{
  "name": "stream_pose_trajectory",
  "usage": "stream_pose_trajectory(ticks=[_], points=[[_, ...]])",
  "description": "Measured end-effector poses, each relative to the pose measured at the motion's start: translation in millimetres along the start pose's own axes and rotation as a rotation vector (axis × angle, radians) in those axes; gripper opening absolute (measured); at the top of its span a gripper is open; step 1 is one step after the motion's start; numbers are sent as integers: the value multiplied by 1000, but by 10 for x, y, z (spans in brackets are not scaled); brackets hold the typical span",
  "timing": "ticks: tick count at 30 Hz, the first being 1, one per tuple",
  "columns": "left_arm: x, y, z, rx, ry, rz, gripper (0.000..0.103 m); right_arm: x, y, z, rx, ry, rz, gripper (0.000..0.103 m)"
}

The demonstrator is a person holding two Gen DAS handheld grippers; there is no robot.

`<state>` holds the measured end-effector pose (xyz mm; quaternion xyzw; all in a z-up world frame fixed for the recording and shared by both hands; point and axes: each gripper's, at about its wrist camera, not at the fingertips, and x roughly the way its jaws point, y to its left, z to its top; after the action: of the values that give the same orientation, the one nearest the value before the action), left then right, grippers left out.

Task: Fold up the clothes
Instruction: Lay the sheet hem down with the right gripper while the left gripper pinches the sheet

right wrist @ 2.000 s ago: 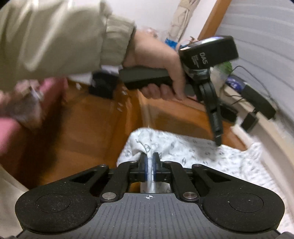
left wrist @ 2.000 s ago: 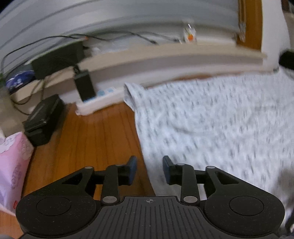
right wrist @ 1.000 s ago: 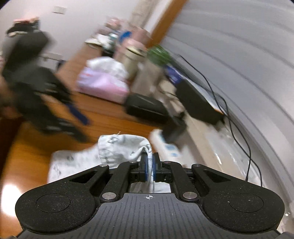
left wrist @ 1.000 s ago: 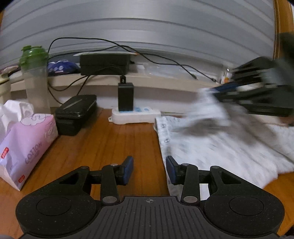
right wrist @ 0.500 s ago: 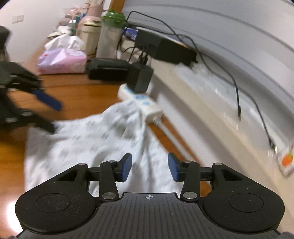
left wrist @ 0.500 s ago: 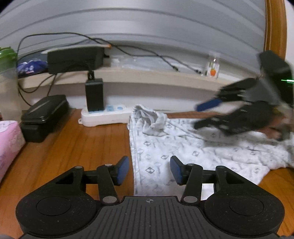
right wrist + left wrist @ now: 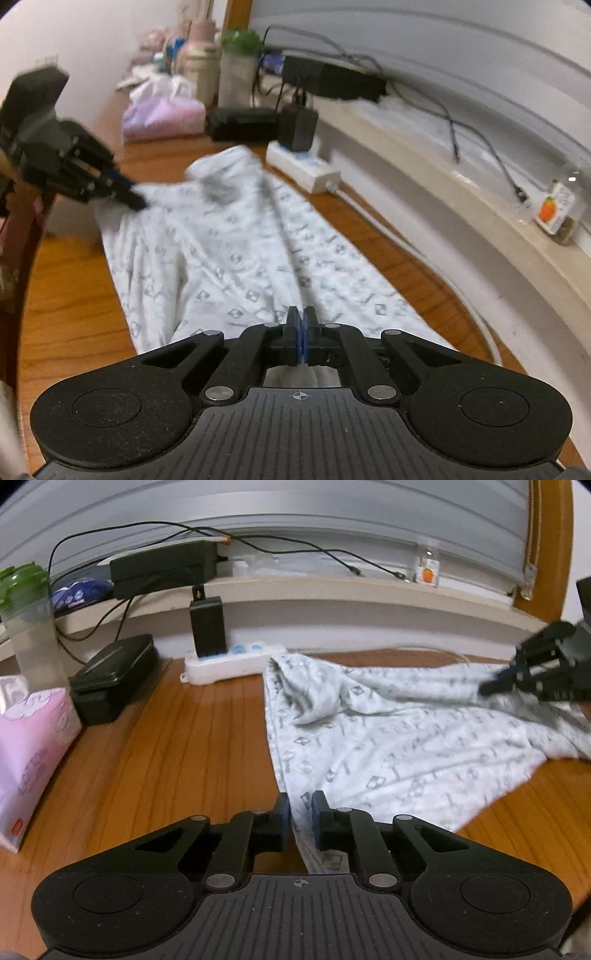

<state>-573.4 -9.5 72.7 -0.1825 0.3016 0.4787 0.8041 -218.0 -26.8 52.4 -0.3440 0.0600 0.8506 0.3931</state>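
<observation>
Cloth lies spread on the wooden table, long side running beside the sill, its far corner close to the power strip. It is a thin white garment with a small grey diamond print, soft and wrinkled, with one bunched fold near that corner.

Both grippers sit at opposite ends of it, which I judge is so that the fabric can be lifted by two points and laid over itself. The left gripper has its jaws around the near edge of the cloth; they have just been closing, a narrow gap is left between the blue pads, and the hem runs through this gap. Whether the pads already press on it I cannot tell for sure. The right gripper has also just been closing, and now its jaws are pressed together, with the fabric going in between the blue pads, so it pinches the other end.

Clutter stays at the side, apart from the cloth: a pink tissue pack, a black case, a clear bottle with a green lid. The table is smooth, so the cloth should slide easily.
</observation>
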Motion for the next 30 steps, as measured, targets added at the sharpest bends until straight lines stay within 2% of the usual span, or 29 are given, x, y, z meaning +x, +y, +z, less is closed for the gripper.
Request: stream_pose_trajectory(ticks=[2, 4, 6, 10, 14, 16, 17, 18, 20, 21, 22, 23, 25, 28, 29, 30], points=[[-34, -42, 54, 22, -11, 34, 22, -12, -22, -5, 7, 11, -18, 4], [-61, -101, 143, 44, -45, 58, 36, 4, -20, -22, -8, 22, -46, 6], [-36, -228, 253, 100, -65, 77, 39, -23, -30, -58, -6, 24, -65, 16], [155, -523, 399, 233, -63, 83, 52, -136, -57, -159, 16, 26, -79, 24], [515, -642, 508, 318, -16, 125, 52, -290, -17, -311, 30, 37, -70, 34], [634, -635, 530, 350, -4, 160, 46, -364, 18, -380, 25, 41, -67, 38], [670, -613, 541, 360, -1, 165, 30, -399, 35, -412, 20, 42, -66, 38], [687, -575, 561, 349, 12, 135, 9, -434, 52, -444, 16, 44, -65, 38], [697, -486, 621, 313, 23, 75, 8, -490, 60, -492, 11, 48, -59, 37], [692, -472, 649, 314, 19, 79, 7, -512, 53, -509, 12, 50, -54, 30], [687, -468, 675, 322, 16, 89, 6, -530, 35, -517, 17, 51, -47, 13], [676, -462, 703, 327, 5, 104, 6, -551, 15, -522, 21, 49, -42, 4], [618, -441, 777, 320, -43, 137, 6, -612, -38, -509, 33, 30, -46, 4], [521, -327, 968, 199, -133, 167, 6, -696, -172, -416, 56, -23, -90, 4], [546, -305, 1030, 160, -135, 168, 7, -705, -224, -376, 62, -40, -123, 4], [620, -333, 1063, 157, -113, 173, 13, -693, -273, -344, 72, -55, -169, 4]])
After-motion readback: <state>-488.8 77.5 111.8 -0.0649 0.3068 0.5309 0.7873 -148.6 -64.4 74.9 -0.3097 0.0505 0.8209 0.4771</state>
